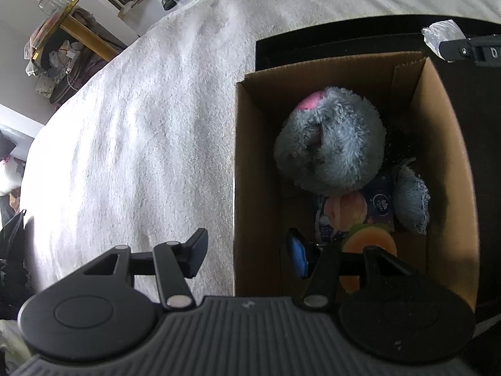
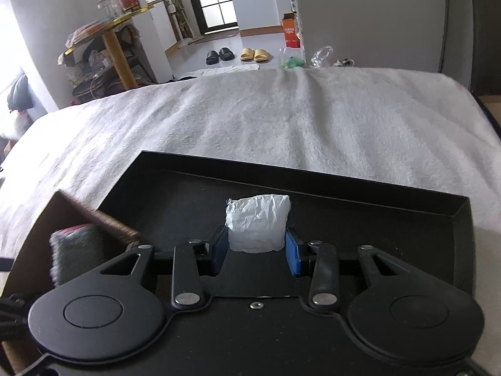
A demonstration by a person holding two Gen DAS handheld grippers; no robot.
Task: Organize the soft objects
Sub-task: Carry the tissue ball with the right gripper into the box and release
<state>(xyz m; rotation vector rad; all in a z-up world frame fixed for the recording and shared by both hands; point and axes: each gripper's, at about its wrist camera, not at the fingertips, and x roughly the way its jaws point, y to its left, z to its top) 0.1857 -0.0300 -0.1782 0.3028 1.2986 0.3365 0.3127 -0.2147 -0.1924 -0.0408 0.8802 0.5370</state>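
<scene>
1. White crumpled packet (image 2: 257,226), soft, plastic or tissue by the look, pinched between the blue pads (image 2: 292,255) of the right gripper (image 2: 256,255). Jaws closed on its near end only; most of it sticks out ahead, likely so it drops clean on release.
2. Packet held above the black tray (image 2: 344,206), roughly mid-tray. Contact with the tray floor cannot be told. My read: the tray is this item's destination, and it is being carried in, not yet set down.
3. Left of the tray, touching or just beside it, stands an open cardboard box (image 1: 444,144). Inside: a grey plush toy (image 1: 328,144) with pink patches at the far end, a colourful printed pouch (image 1: 353,213) under it toward the near end. Plush goes in the box, apparently; the sort seems to be by kind.
4. Left gripper (image 1: 247,255) straddles the box's near-left wall, one finger outside over the bedding, one inside. Jaws spread wide, holding nothing; it looks parked after a drop, or waiting.
5. Both containers sit on a white fleecy blanket (image 1: 141,141) on a bed, which gives slightly; the box could tip if nudged.
6. Far background: slippers (image 2: 235,54) on the floor, a cluttered round table (image 2: 106,28) at left.
</scene>
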